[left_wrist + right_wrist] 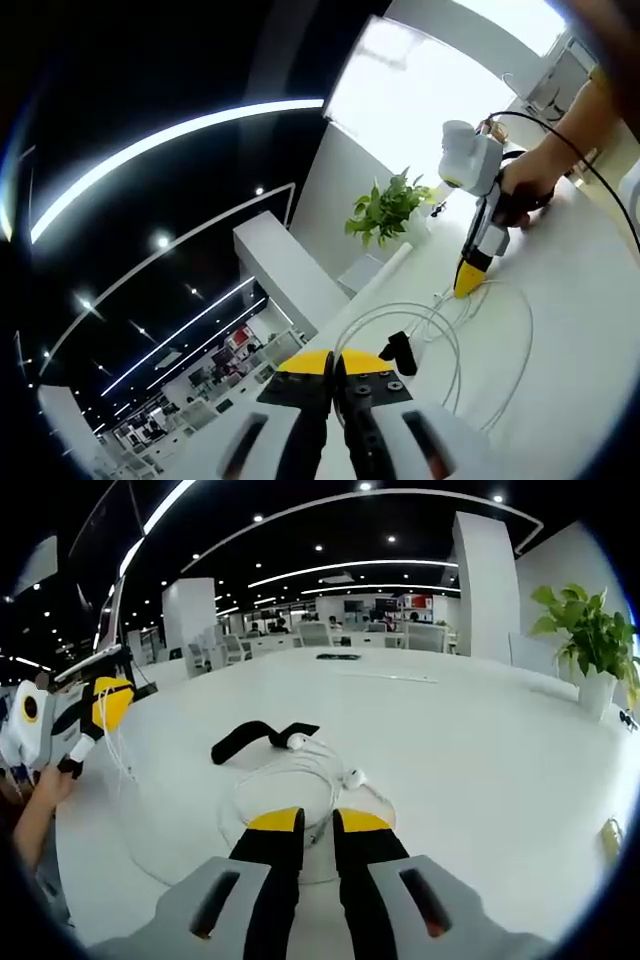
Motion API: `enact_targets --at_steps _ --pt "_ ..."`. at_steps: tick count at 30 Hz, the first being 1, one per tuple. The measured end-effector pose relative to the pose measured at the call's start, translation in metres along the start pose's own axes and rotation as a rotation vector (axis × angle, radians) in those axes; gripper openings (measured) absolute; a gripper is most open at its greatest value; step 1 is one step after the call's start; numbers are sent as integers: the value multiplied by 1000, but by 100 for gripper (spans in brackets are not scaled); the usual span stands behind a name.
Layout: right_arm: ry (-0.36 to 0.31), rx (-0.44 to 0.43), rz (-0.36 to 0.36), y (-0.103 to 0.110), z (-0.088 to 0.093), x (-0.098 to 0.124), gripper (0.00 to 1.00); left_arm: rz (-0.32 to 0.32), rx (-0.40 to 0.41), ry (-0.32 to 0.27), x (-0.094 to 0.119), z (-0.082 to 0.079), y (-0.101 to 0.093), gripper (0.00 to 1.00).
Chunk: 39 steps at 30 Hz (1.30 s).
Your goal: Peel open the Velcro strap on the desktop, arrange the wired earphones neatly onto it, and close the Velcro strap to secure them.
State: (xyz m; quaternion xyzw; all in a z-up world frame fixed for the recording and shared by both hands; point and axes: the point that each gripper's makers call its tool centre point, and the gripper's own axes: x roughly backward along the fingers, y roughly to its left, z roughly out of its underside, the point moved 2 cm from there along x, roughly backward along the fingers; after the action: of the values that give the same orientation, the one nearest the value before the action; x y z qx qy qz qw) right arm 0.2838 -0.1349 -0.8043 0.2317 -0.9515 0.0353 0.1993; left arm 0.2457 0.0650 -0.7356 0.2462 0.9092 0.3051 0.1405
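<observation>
White earphones (300, 770) lay in loose loops on the table (480, 750), their buds beside the black strap (250, 737), which sat peeled open and curled. I held my right gripper (317, 822) low just over the cable, jaws a narrow gap apart, pinching nothing. My left gripper (335, 362) had its tips pressed together, raised, cable looped against its yellow tip. A potted plant (590, 640) stood well apart.

The white desktop (480, 770) lies broad and bare to the right of the earphone cable (300, 770) and black Velcro strap (250, 737), giving open passage there. A potted plant (590, 640) stands at the far right edge. The left gripper (95, 715) hangs near the coil's left, seemingly with cable trailing from it.
</observation>
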Motion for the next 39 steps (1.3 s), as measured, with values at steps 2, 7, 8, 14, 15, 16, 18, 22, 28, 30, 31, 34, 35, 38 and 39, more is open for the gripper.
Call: enact_targets --at_steps 2,7,8,14,15,16,18,22,28,30,31,34,35,38,39 --pt "2 -8 -2 0 0 0 14 0 3 1 0 0 0 5" --pt "4 -4 -7 1 0 0 13 -2 1 2 0 1 1 5" --pt "5 -4 -8 1 0 0 13 -1 0 3 0 1 0 5" --pt "14 6 6 -1 0 -1 9 1 -4 8 -1 1 0 5" --pt "18 11 9 -2 0 -1 9 3 -6 9 -1 2 -1 5" --pt "22 20 12 -2 0 -1 8 4 -7 11 -1 2 -1 5" --pt "26 31 17 -1 0 -1 8 6 -11 14 -2 2 -2 5" --pt "31 38 18 0 0 -1 6 7 -17 15 -2 2 -3 5" --pt "17 34 23 -1 0 -2 6 4 -27 14 -1 1 -3 5" --pt "6 32 23 -1 0 -2 6 2 -34 15 -1 0 -3 5" --pt "1 32 22 -1 0 -2 6 2 -37 15 -1 0 -3 5" --pt "-27 15 16 -1 -2 -4 6 -5 -47 21 -1 1 -2 5" --pt "-36 9 13 -2 -3 -4 6 -9 -44 22 0 1 -2 5" --pt "-62 -4 1 -1 -6 -3 6 -14 -39 24 2 1 -1 5" --pt "-72 -8 0 -2 -8 -2 6 -17 -37 23 3 0 -1 5"
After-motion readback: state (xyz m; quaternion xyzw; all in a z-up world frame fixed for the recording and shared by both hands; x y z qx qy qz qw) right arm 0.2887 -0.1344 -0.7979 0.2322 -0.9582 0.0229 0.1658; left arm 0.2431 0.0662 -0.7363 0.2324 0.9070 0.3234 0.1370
